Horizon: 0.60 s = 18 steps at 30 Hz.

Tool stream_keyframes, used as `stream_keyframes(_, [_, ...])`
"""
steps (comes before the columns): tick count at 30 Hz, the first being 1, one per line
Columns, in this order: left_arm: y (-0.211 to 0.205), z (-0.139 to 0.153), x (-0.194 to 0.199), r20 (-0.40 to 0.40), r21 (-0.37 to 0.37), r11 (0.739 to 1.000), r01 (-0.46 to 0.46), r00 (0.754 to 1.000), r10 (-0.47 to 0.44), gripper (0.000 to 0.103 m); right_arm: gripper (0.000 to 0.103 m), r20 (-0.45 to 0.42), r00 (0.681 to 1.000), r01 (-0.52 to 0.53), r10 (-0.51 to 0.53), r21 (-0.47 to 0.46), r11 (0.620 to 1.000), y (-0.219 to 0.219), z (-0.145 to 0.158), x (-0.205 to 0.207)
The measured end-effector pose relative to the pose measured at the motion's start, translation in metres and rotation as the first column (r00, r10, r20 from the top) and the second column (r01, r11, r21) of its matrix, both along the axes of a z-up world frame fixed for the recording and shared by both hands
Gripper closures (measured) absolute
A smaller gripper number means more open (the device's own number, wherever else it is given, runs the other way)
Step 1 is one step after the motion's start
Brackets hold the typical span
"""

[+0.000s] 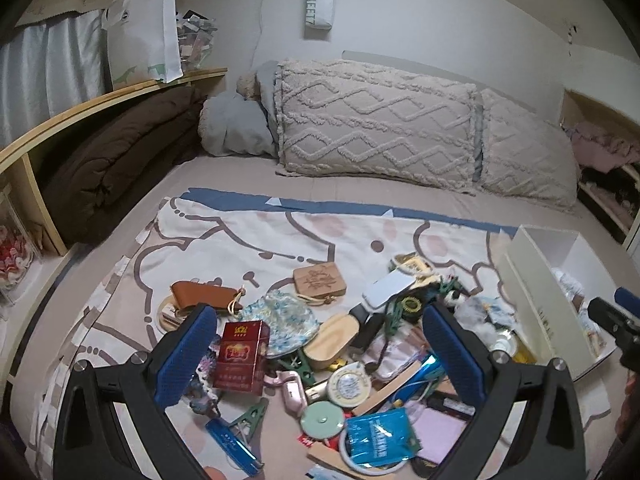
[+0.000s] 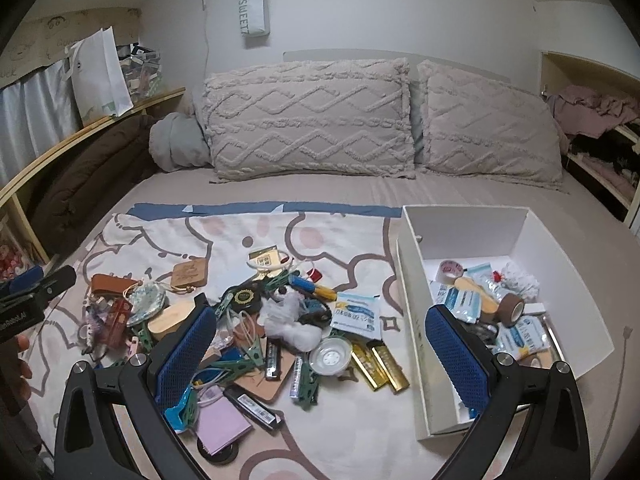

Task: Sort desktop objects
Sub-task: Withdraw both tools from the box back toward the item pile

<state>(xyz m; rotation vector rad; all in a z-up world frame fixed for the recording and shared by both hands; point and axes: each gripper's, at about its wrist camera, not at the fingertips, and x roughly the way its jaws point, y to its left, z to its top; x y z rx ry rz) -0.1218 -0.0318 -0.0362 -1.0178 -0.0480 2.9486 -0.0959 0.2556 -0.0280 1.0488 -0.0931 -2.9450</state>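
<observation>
Blue-padded left gripper (image 1: 316, 350) hovers spread wide and empty over the clutter pile; a red cigarette pack (image 1: 241, 356) lies beside its left finger. Right gripper (image 2: 320, 354), equally wide, straddles the white box's (image 2: 464, 220) near wall.

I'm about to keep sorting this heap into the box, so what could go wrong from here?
The pile is tangled, so the open jaws of the right gripper may drag neighbours along with one item. The white box sits on soft bedding and could tip if nudged. The red pack leans and may topple.
</observation>
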Motion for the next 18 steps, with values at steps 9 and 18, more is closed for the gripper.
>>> stream_keyframes(9, [0.0, -0.044, 0.007, 0.07, 0.074, 0.997, 0.038, 0.997, -0.043, 0.0, 0.0, 0.03, 0.999, -0.023, 0.022, 0.017, 1.0, -0.008, -0.04, 0.009])
stream_keyframes(18, [-0.017, -0.056, 0.034, 0.038, 0.021, 1.0, 0.011, 0.999, -0.012, 0.0, 0.0, 0.047, 0.994, -0.104, 0.101, 0.055, 0.993, -0.023, -0.068, 0.028])
